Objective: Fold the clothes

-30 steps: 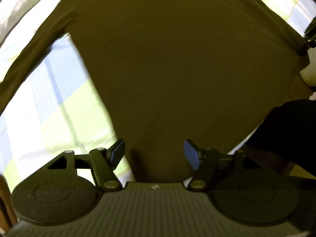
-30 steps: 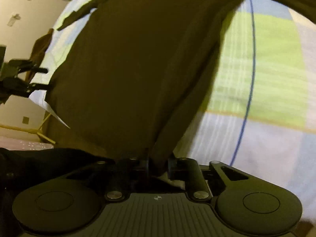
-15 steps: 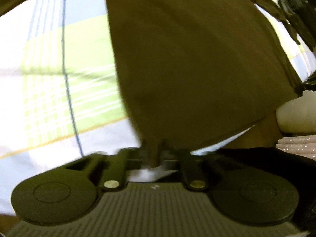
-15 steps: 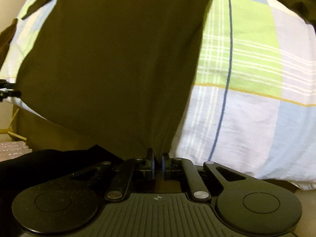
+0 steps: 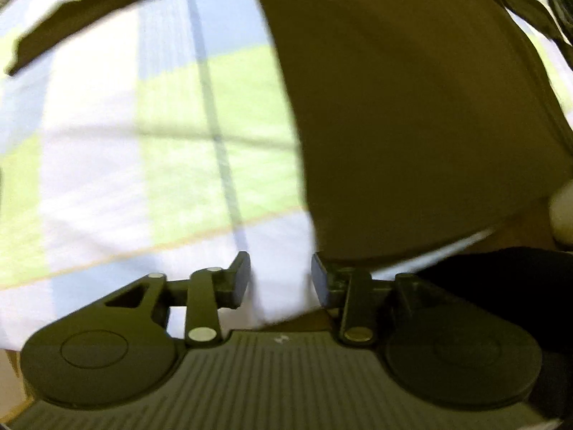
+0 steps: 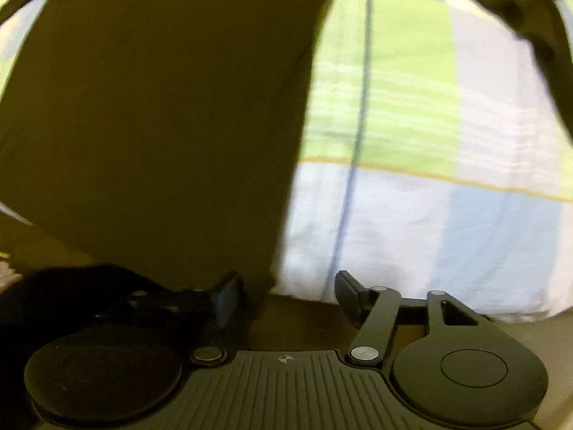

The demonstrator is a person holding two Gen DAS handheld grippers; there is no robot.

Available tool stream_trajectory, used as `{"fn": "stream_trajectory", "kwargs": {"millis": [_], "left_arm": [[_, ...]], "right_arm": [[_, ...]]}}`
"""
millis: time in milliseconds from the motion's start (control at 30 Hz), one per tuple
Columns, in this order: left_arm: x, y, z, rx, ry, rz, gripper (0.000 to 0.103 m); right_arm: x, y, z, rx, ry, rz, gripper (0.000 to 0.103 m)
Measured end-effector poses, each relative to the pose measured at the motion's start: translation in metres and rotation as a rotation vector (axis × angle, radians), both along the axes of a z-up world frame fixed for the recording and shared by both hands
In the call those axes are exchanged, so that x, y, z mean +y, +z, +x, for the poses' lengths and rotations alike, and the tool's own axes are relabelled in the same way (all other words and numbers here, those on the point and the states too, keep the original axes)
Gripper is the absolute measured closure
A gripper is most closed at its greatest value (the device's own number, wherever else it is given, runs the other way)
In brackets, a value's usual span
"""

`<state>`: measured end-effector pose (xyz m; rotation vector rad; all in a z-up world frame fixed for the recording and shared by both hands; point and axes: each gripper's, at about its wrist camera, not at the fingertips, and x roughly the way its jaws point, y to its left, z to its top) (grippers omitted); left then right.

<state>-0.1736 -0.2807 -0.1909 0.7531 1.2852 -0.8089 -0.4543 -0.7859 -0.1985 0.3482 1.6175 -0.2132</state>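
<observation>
- My left gripper (image 5: 280, 279) stands with its jaws spread and nothing between them, low over the near edge of the bed.
- My right gripper (image 6: 286, 295) is likewise parted and holds nothing; the shirt's lower corner lies just by its left finger (image 6: 227, 299).
- The dark olive shirt (image 5: 394, 107) lies flat on the bed, its hem toward me, to the right of my left gripper and to the left of my right one.
- One sleeve (image 5: 107, 21) stretches away to the left, the other sleeve (image 6: 530, 28) curves down the right.
- The checked bedsheet (image 6: 412, 107), in green, blue and white, lies under it all.
</observation>
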Motion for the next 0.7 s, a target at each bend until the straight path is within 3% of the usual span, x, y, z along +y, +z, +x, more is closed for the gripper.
{"fn": "stream_trajectory", "kwargs": {"millis": [133, 333, 400, 567, 633, 700], "left_arm": [[0.005, 0.018, 0.038, -0.109, 0.03, -0.001, 0.062], [0.022, 0.022, 0.146, -0.321, -0.119, 0.04, 0.057], [0.027, 0.011, 0.193, -0.337, -0.131, 0.027, 0.057], [0.04, -0.002, 0.333, -0.293, 0.04, -0.103, 0.057], [0.05, -0.004, 0.386, -0.258, 0.194, -0.17, 0.057], [0.062, -0.011, 0.431, -0.202, 0.357, -0.237, 0.057]], "right_arm": [[0.004, 0.023, 0.036, -0.059, 0.003, -0.062, 0.042], [0.058, 0.054, 0.134, -0.215, 0.036, -0.124, 0.042], [0.093, 0.058, 0.177, -0.272, 0.033, -0.131, 0.042], [0.178, 0.056, 0.271, -0.357, 0.062, -0.111, 0.042], [0.225, 0.047, 0.318, -0.372, 0.112, -0.076, 0.042], [0.257, 0.039, 0.334, -0.381, 0.179, -0.056, 0.042]]}}
